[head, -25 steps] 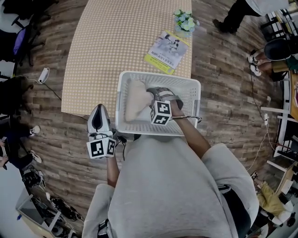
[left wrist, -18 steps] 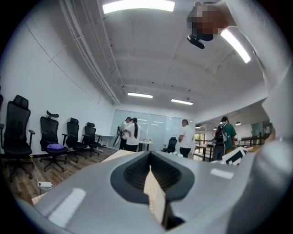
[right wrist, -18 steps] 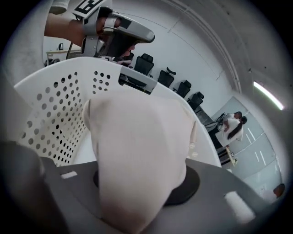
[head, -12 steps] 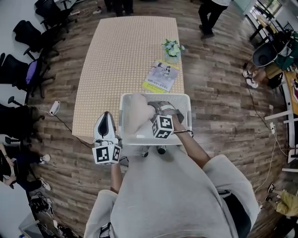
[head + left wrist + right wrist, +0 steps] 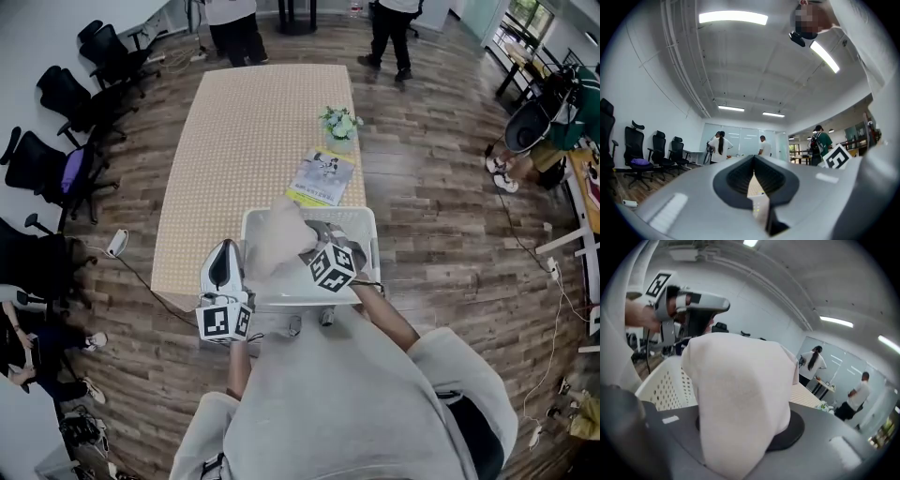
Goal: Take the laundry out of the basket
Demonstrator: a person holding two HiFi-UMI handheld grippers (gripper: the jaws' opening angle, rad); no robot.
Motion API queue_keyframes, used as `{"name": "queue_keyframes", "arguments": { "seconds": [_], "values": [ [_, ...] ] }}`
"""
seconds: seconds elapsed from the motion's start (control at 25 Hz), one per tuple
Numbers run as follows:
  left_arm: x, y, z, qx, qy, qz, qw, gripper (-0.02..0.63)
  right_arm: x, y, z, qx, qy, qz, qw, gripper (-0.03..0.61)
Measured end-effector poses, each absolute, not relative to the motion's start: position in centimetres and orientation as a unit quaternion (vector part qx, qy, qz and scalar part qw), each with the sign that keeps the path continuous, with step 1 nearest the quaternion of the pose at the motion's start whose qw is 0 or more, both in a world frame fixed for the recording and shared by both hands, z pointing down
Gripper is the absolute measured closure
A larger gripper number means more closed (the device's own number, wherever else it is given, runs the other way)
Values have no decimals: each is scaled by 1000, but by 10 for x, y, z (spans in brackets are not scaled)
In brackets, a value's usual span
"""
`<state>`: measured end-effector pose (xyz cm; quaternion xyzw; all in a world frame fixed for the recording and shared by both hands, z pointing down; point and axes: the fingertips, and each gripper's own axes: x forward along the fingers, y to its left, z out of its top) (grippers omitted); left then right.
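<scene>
A white perforated laundry basket (image 5: 367, 246) stands just off the near end of the table. My right gripper (image 5: 307, 249) is shut on a pale pink cloth (image 5: 275, 239), which is lifted above the basket's left half. In the right gripper view the cloth (image 5: 740, 380) drapes over the jaws of my right gripper (image 5: 740, 430) and hides them, with the basket's wall (image 5: 665, 385) behind. A grey garment (image 5: 328, 232) lies inside the basket. My left gripper (image 5: 223, 255) is held to the left of the basket, outside it, pointing away. Seen from its own camera, my left gripper (image 5: 753, 177) has its jaws together and nothing between them.
The long checked table (image 5: 253, 141) carries a magazine (image 5: 319, 178) and a small pot of flowers (image 5: 339, 124). Black office chairs (image 5: 56, 159) line the left side. People stand at the far end (image 5: 230, 28) and at the right (image 5: 548, 112). A power strip (image 5: 116, 244) lies on the floor.
The right gripper has raised the pale pink cloth higher out of the basket. The head camera has pulled up and back, so more of the room shows. The left gripper keeps its place beside the basket.
</scene>
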<state>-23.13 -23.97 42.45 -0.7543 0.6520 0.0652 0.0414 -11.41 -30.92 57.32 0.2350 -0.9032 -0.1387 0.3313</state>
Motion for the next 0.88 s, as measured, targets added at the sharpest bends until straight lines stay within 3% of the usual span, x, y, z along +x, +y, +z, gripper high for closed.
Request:
{"name": "queue_keyframes", "arguments": {
  "seconds": [0.12,0.24,0.36,0.88],
  "values": [
    [-234,-239,419,-751,655,67,46,603,-109,-308,558,255,-937,-16,239,411],
    [-236,-241,419,-748,659,71,45,603,-99,-311,537,247,-955,131,100,412],
    [-234,-243,427,-749,658,67,36,603,-81,-312,526,234,-949,213,-2,413],
    [-179,-252,443,-762,646,40,10,603,-32,-316,500,247,-951,184,-29,411]
  ]
}}
